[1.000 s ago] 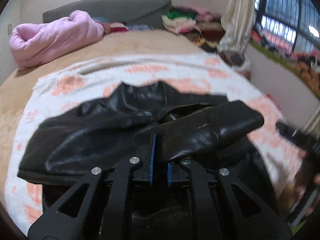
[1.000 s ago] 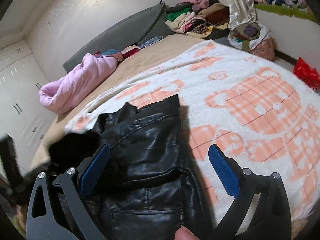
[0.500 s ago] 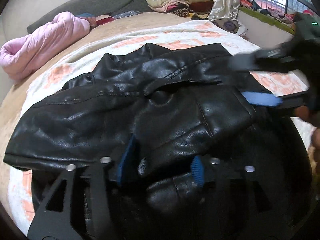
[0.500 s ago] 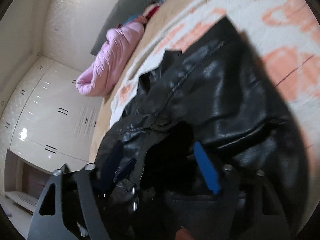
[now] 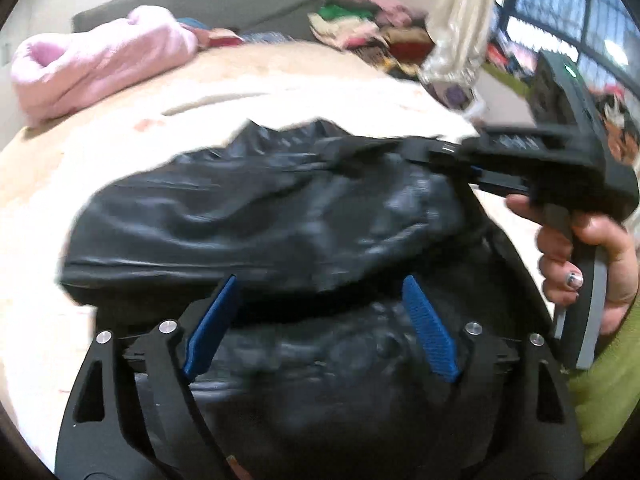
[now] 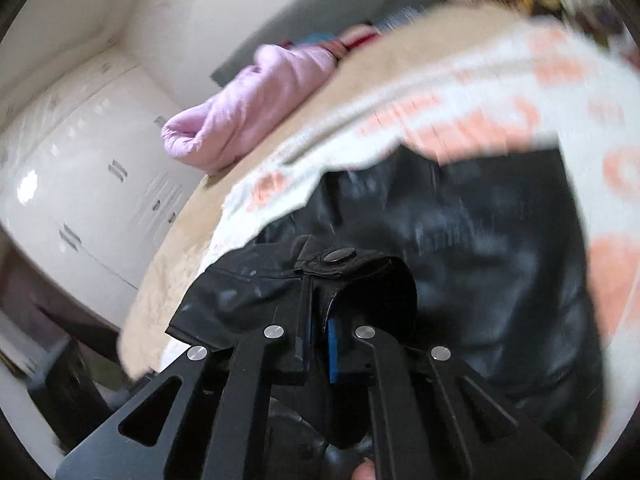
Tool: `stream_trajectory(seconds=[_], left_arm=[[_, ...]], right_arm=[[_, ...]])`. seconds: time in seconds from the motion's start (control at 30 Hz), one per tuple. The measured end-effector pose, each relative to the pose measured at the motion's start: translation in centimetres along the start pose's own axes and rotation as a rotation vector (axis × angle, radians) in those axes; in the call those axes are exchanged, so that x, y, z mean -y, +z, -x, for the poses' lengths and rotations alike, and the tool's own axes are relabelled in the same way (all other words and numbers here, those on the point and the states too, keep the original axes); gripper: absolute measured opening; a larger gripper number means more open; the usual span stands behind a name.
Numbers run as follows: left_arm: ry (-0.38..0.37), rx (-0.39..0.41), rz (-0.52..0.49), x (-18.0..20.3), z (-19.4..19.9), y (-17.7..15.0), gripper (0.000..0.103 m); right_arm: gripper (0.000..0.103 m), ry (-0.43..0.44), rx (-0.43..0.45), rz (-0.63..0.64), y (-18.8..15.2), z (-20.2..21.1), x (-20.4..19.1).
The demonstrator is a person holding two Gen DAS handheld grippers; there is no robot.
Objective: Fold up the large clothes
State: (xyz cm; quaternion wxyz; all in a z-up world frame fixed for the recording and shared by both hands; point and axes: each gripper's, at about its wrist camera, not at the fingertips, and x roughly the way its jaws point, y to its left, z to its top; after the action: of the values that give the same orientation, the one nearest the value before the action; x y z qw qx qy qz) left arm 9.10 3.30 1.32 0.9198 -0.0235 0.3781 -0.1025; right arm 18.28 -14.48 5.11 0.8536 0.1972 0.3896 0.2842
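Note:
A black leather jacket lies bunched on a white and orange blanket on the bed. My left gripper is open and empty, its blue pads just above the jacket's near part. The right gripper shows in the left wrist view, reaching over the jacket from the right with a hand on its handle. In the right wrist view my right gripper is shut on a jacket cuff with a snap button. The rest of the jacket spreads beyond it.
A rolled pink quilt lies at the far left of the bed, also in the right wrist view. Piled clothes and a curtain stand at the far right by a window. White wardrobe doors line the left wall.
My left gripper has let go of the sleeve and opened wide. My right gripper has swung over the jacket and shut on the cuff.

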Motion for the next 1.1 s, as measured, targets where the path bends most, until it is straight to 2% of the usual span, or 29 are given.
stream_trajectory(seconds=[0.07, 0.17, 0.3, 0.37, 0.4, 0.43, 0.47, 0.5, 0.53, 0.6, 0.77, 0.87, 0.97, 1.1], left_arm=[[0.048, 0.041, 0.03, -1.9, 1.3, 1.0, 0.08], [0.133, 0.083, 0.155, -6.8, 2.8, 3.1, 0.083], [0.168, 0.088, 0.273, -11.1, 2.7, 4.7, 0.083], [0.183, 0.065, 0.298, -12.2, 1.6, 5.1, 0.073], [0.173, 0.051, 0.316, -12.8, 0.7, 5.3, 0.057], [0.155, 0.043, 0.327, -13.0, 0.1, 5.4, 0.046], [0.131, 0.029, 0.333, -13.1, -1.0, 5.4, 0.042], [0.122, 0.018, 0.331, -13.1, -1.5, 5.4, 0.031], [0.114, 0.002, 0.325, -13.0, -2.3, 5.3, 0.024], [0.089, -0.033, 0.314, -12.9, -4.2, 4.8, 0.018], [0.079, -0.103, 0.294, -12.6, -7.8, 2.8, 0.018], [0.099, -0.13, 0.268, -12.3, -8.7, 2.3, 0.018], [0.122, -0.14, 0.239, -11.9, -9.3, 2.2, 0.018], [0.109, -0.137, 0.266, -12.4, -9.6, 1.9, 0.018]], right_arm=[[0.005, -0.038, 0.021, 0.088, 1.1, 1.0, -1.3], [0.004, -0.066, 0.055, 0.191, 2.7, 2.6, -2.6], [0.004, -0.128, 0.081, 0.272, 3.8, 4.0, -2.8], [0.004, -0.148, 0.073, 0.279, 3.7, 4.2, -2.2], [0.004, -0.155, 0.071, 0.281, 3.6, 4.1, -2.0], [0.004, -0.171, 0.067, 0.284, 3.5, 4.1, -1.7], [0.004, -0.182, 0.064, 0.286, 3.3, 3.8, -1.4], [0.004, -0.191, 0.061, 0.286, 3.1, 3.7, -1.2], [0.004, -0.201, 0.06, 0.279, 3.0, 3.7, -0.8], [0.004, -0.209, 0.052, 0.273, 2.8, 3.2, -0.4], [0.004, -0.247, 0.039, 0.265, 2.7, 2.5, 0.8], [0.004, -0.26, 0.033, 0.274, 2.5, 2.2, 1.0], [0.004, -0.283, 0.036, 0.298, 2.2, 1.7, 0.9], [0.005, -0.312, 0.026, 0.313, 2.0, 1.1, 0.9]])
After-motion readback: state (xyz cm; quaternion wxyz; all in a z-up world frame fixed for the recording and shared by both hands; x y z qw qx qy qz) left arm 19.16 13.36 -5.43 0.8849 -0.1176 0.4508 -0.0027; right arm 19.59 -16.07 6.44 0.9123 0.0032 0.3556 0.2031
